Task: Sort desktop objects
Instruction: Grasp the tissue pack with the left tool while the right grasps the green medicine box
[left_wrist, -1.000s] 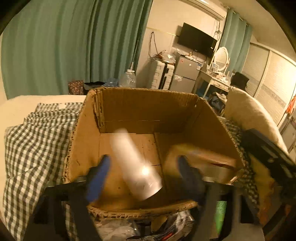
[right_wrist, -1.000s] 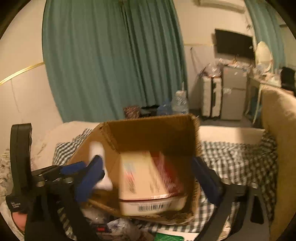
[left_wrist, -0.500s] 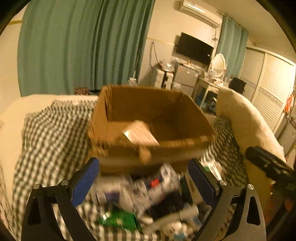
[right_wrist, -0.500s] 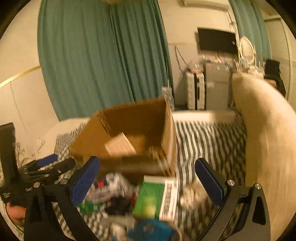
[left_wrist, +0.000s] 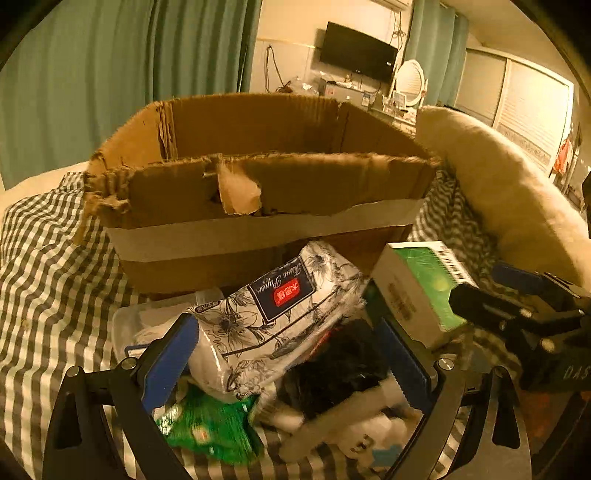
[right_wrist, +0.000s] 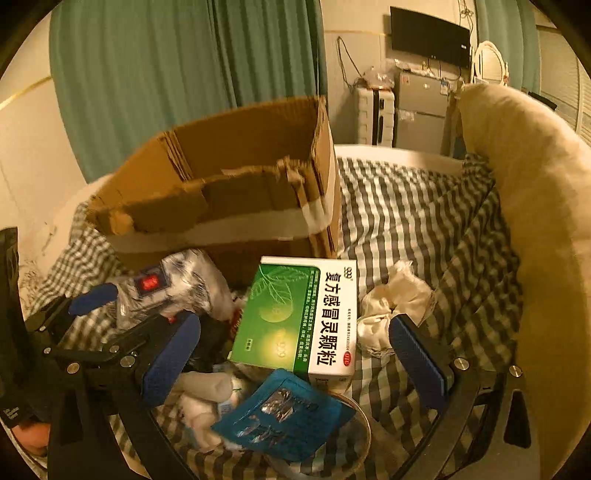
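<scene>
Both grippers have withdrawn from the cardboard box (left_wrist: 258, 192), having dropped their items inside; its contents are now hidden. Left gripper (left_wrist: 288, 354), wide open and empty, straddles the tissue pack (left_wrist: 273, 317). Right gripper (right_wrist: 295, 347), likewise empty, spans the green medicine box (right_wrist: 299, 317), both on the bed (right_wrist: 406, 206) before the box.

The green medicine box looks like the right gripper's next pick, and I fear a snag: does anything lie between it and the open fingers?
Nothing visible blocks it. The right gripper is open with the green medicine box between its fingers. A blue packet overlaps the box's near edge, and a crumpled white wad sits beside it.
</scene>
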